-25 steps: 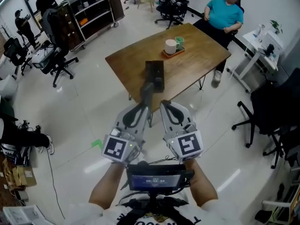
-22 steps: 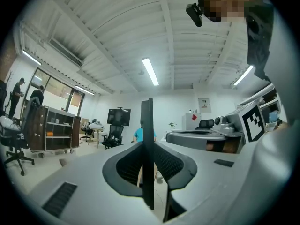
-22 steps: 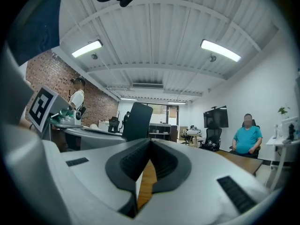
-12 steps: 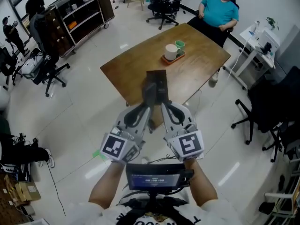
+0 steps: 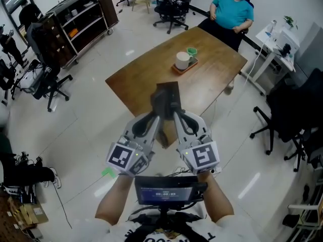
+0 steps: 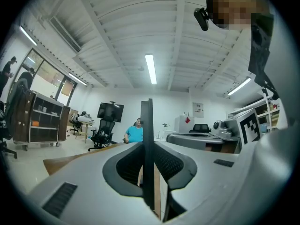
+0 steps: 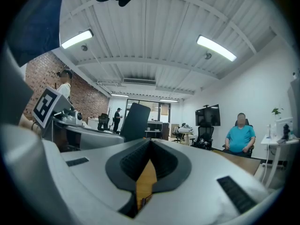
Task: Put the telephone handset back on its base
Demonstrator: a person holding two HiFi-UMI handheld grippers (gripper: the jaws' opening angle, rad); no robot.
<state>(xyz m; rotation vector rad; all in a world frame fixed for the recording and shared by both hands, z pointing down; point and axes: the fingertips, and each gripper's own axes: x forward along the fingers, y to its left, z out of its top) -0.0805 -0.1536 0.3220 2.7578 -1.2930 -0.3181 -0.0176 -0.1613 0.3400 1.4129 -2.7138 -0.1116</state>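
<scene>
In the head view my left gripper (image 5: 159,116) is shut on a dark handset (image 5: 160,101), which sticks up past the jaws. It overlaps the black telephone base (image 5: 170,91) on the wooden table (image 5: 132,79). The left gripper view shows the handset (image 6: 146,125) edge-on as a thin dark slab pinched between the pads of the left gripper (image 6: 148,143). My right gripper (image 5: 176,115) is level beside the left one. It is shut with nothing in it, and the right gripper (image 7: 150,143) shows its tips meeting. To its left in that view stands the handset (image 7: 134,121).
A tray with a white cup (image 5: 182,60) and a green cup sits further back on the table. A person in a teal shirt (image 5: 231,13) sits beyond the far corner. Office chairs (image 5: 287,120) stand to the right, and shelving (image 5: 75,21) stands at the back left.
Both grippers and the held handset have come closer to the table. The handset now overlaps the base, where a second ago it hung short of it.
</scene>
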